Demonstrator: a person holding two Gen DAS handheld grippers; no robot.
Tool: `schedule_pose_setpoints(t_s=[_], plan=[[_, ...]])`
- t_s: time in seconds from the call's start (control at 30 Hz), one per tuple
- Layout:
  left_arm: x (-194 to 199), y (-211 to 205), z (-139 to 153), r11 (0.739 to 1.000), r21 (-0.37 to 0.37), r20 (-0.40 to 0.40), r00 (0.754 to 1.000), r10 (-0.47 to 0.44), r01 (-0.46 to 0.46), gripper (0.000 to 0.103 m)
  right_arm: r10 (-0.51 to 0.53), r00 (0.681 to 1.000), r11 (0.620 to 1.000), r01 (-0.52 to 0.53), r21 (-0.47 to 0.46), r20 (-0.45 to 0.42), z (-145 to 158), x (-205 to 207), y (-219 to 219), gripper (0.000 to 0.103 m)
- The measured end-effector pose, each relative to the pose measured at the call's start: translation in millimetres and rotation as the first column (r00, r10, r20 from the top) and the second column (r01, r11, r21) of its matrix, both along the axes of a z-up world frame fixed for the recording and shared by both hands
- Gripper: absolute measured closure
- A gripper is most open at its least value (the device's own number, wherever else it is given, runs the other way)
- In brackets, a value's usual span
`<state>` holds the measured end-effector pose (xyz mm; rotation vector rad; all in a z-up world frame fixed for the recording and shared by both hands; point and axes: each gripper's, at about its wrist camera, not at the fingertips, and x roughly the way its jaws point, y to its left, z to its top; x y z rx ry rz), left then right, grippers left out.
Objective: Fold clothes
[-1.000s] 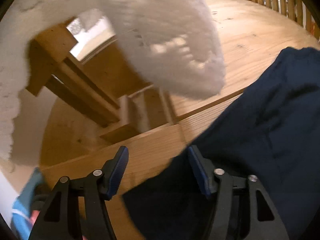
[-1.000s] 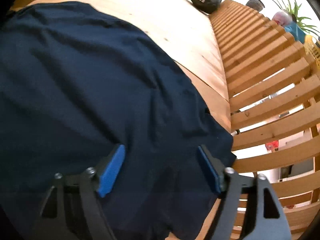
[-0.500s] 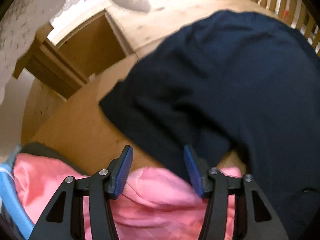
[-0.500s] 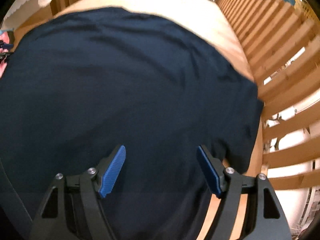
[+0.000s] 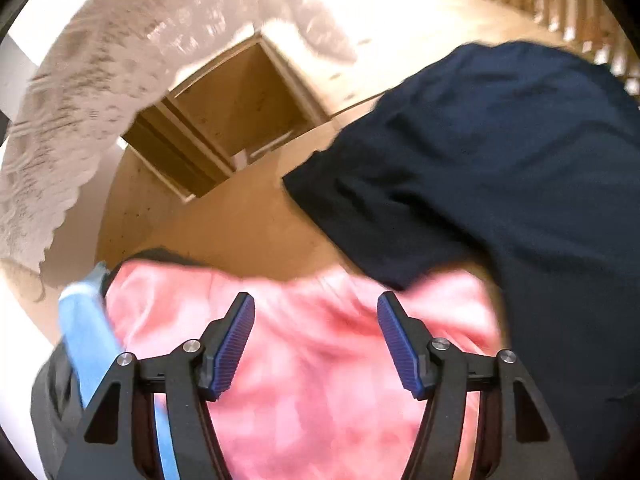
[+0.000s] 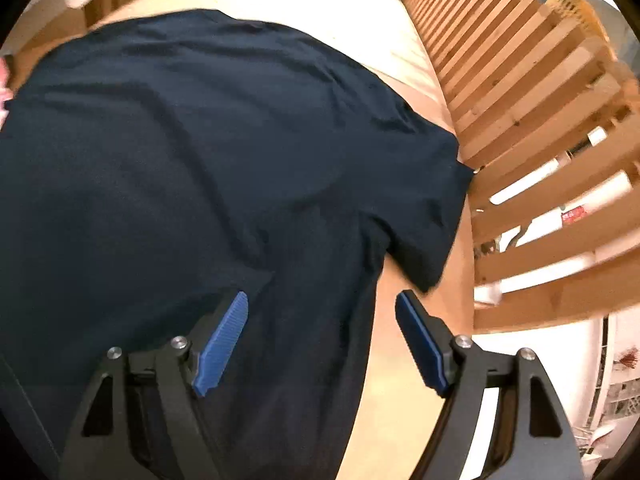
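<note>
Pink garment (image 5: pixel 320 360) now beneath left tongs (image 5: pixel 316 340)

Navy shirt (image 6: pixel 208 152): matt, soft knit cloth, lightly creased. Counter (image 6: pixel 352 28): pale, smooth wood with small knots. Slatted rail (image 6: pixel 532 112), at 2 o'clock: planed orange-toned wood. Right tongs (image 6: pixel 322 344): matt black plastic arms, ribbed blue pads (image 6: pixel 222 346), bright metal screw heads. Pink garment (image 5: pixel 320 360), at 6 o'clock in the left wrist view: mottled soft cloth. White fabric (image 5: pixel 88 92), at 10 o'clock: lacy, open-textured.

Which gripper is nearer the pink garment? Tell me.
Left. The left gripper hangs open directly over the pink garment. The right gripper is over the navy T-shirt; pink shows only at that view's far left edge.
</note>
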<state>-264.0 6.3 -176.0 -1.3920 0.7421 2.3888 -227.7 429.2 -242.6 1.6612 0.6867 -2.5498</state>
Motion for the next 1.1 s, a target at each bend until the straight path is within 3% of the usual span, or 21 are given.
schedule_pose_setpoints(t_s=[0.1,0.23,0.3,0.43,0.57,0.67,0.83,0.9,1.0,1.1], plan=[[57,-19,19,0.995,0.098,0.067,0.998,0.000,-0.006,0.041,-0.018,0.999,0.998,0.020,-0.056,0.030,9,55,6,0.028],[161,-37,17,0.987,0.159,0.181,0.983,-0.025,-0.004,0.041,-0.071,0.995,0.991,0.077,-0.110,0.063,12,121,23,0.028],[217,-41,6,0.984,0.176,0.246,0.968,-0.042,-0.002,0.041,-0.103,0.992,0.985,0.113,-0.130,0.076,11,151,34,0.028],[292,-44,-16,0.983,0.182,0.335,0.942,-0.036,-0.027,0.041,-0.167,0.981,0.968,0.183,-0.169,0.103,9,211,56,0.028],[311,-46,-41,0.970,0.211,0.405,0.914,0.024,-0.119,0.041,-0.229,0.964,0.946,0.253,-0.205,0.133,7,271,78,0.028],[315,-44,-44,0.965,0.224,0.405,0.914,0.038,-0.139,0.041,-0.262,0.954,0.926,0.292,-0.238,0.147,5,299,91,0.028],[313,-36,-41,0.958,0.240,0.394,0.918,0.050,-0.155,0.041,-0.276,0.954,0.929,0.295,-0.222,0.115,2,302,97,0.028],[309,-34,-37,0.955,0.249,0.388,0.920,0.053,-0.160,0.041,-0.317,0.943,0.910,0.333,-0.247,0.104,6,299,110,0.028],[301,-31,-36,0.954,0.252,0.383,0.922,0.057,-0.163,0.041,-0.375,0.918,0.866,0.396,-0.305,0.128,10,291,131,0.028],[291,-28,-41,0.952,0.254,0.401,0.914,0.058,-0.172,0.041,-0.326,0.929,0.868,0.368,-0.334,0.177,6,288,131,0.028]])
